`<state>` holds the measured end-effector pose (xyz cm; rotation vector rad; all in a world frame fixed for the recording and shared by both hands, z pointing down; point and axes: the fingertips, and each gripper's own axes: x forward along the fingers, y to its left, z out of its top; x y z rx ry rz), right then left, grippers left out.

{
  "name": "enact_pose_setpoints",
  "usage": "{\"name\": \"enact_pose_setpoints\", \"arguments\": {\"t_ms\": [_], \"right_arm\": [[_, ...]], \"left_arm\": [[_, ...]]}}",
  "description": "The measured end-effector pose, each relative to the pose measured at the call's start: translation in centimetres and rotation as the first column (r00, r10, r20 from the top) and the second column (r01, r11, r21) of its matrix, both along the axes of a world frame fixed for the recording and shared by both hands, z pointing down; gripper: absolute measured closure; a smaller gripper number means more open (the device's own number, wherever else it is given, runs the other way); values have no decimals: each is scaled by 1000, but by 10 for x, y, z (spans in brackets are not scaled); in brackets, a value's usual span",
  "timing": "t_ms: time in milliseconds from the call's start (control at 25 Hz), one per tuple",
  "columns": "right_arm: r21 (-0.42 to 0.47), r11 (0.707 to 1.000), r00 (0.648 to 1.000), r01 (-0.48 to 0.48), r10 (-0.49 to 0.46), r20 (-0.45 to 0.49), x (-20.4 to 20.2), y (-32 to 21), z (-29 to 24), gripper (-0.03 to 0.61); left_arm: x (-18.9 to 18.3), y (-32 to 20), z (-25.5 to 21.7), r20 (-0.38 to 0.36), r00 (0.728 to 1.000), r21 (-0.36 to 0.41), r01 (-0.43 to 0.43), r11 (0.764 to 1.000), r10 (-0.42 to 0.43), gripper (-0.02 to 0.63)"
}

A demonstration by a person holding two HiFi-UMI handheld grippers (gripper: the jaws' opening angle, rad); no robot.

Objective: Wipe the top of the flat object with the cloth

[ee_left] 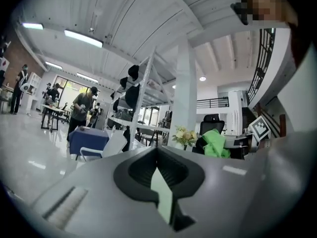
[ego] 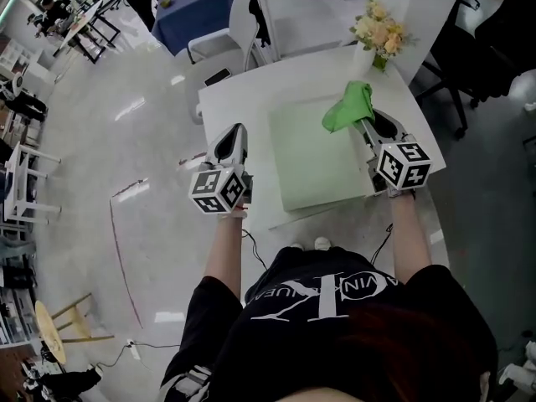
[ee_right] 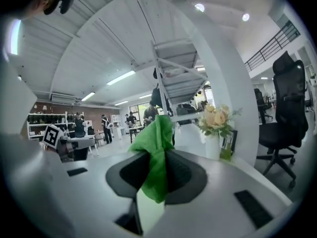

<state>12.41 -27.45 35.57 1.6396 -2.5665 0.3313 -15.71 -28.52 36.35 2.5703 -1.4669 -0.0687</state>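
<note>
A pale green flat mat (ego: 318,157) lies on the white table (ego: 251,95). My right gripper (ego: 365,126) is over the mat's far right corner, shut on a bright green cloth (ego: 350,107) that bunches up out of its jaws. In the right gripper view the cloth (ee_right: 156,152) hangs pinched in the right gripper (ee_right: 157,172). My left gripper (ego: 234,136) hovers at the table's left edge, left of the mat and apart from it. Its jaws are shut with nothing between them, as the left gripper view shows for the left gripper (ee_left: 157,157).
A vase of pale flowers (ego: 378,33) stands at the table's far right corner. A dark flat device (ego: 217,76) lies at the far left corner. A white chair (ego: 239,23) and a blue-covered table (ego: 194,2) stand beyond; a black office chair (ee_right: 282,113) is to the right.
</note>
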Motion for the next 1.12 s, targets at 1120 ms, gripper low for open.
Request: {"name": "enact_pose_setpoints", "arguments": {"t_ms": [1120], "right_arm": [[164, 986, 999, 33, -35, 5, -28, -4, -61, 495]], "left_arm": [[-36, 9, -78, 81, 988, 243, 111, 964, -134, 601]]}}
